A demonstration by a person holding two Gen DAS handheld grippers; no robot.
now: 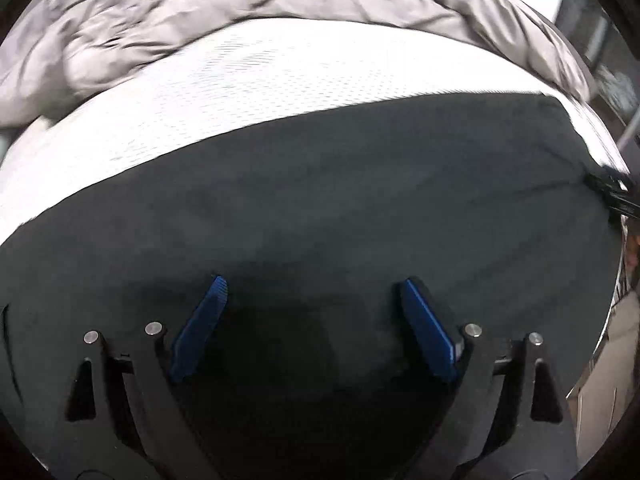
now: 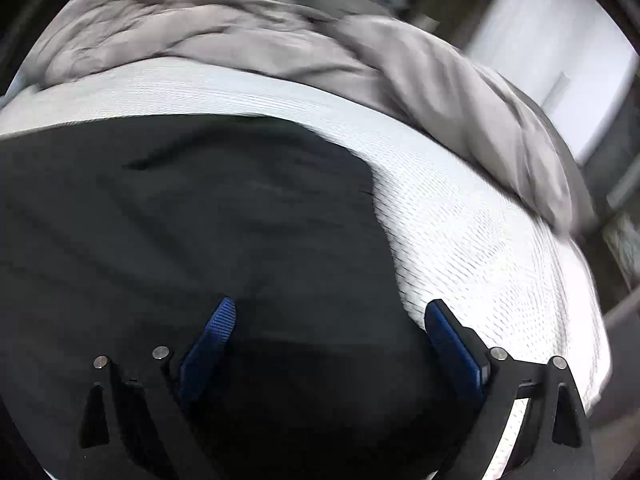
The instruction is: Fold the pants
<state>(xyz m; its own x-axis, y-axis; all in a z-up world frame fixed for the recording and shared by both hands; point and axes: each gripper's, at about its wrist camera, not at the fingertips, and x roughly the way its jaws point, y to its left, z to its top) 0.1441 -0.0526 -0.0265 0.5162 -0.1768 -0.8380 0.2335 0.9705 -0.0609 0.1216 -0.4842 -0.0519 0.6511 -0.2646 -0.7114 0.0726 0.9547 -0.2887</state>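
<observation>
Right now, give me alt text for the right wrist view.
The right gripper, blue pads spread open, hovers over dark charcoal fabric pants lying on a white textured mattress. A rumpled grey duvet lies bunched behind.

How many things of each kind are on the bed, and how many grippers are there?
Dark pants: 1
Grey duvet: 1
Grippers: 2, left gripper and right gripper, both open
Total: 4, on the white mattress

Soft daylight, motion blur on grey duvet (image 1: 160, 28), strong fisheye bending at edges, dark shadow beneath jaws
</observation>
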